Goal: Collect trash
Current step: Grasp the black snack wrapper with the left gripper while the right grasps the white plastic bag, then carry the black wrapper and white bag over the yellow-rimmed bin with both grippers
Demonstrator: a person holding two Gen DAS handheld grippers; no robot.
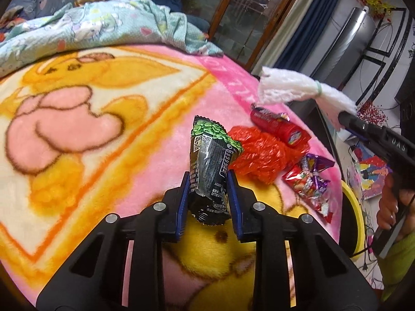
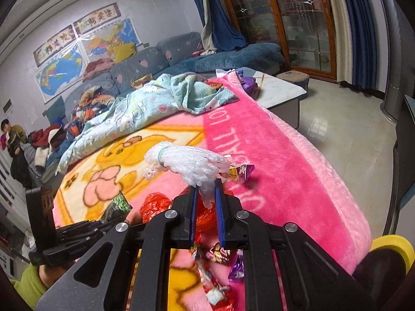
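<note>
You've got two bits of trash in hand: left gripper (image 1: 207,194) nipped onto the black-green snack wrapper (image 1: 210,165), just off the pink blanket (image 1: 160,134), and right gripper (image 2: 206,202) clamped tight on the white foam net (image 2: 189,163), up over the bed's right edge. Still left, approx: red plastic bag (image 1: 259,153), red tube (image 1: 277,124), candy wrappers (image 1: 308,181), all near-right on the blanket. Both tools tilt down, fwd.

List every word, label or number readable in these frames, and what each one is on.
"LO" and part of "ALL": pink blanket border, in white letters, rest unclear.
"DAS": right gripper body, partly cut off.
Black snack wrapper: QR code, percentages, too small to read.
Red can, wall banners, maps: blurred.
</note>
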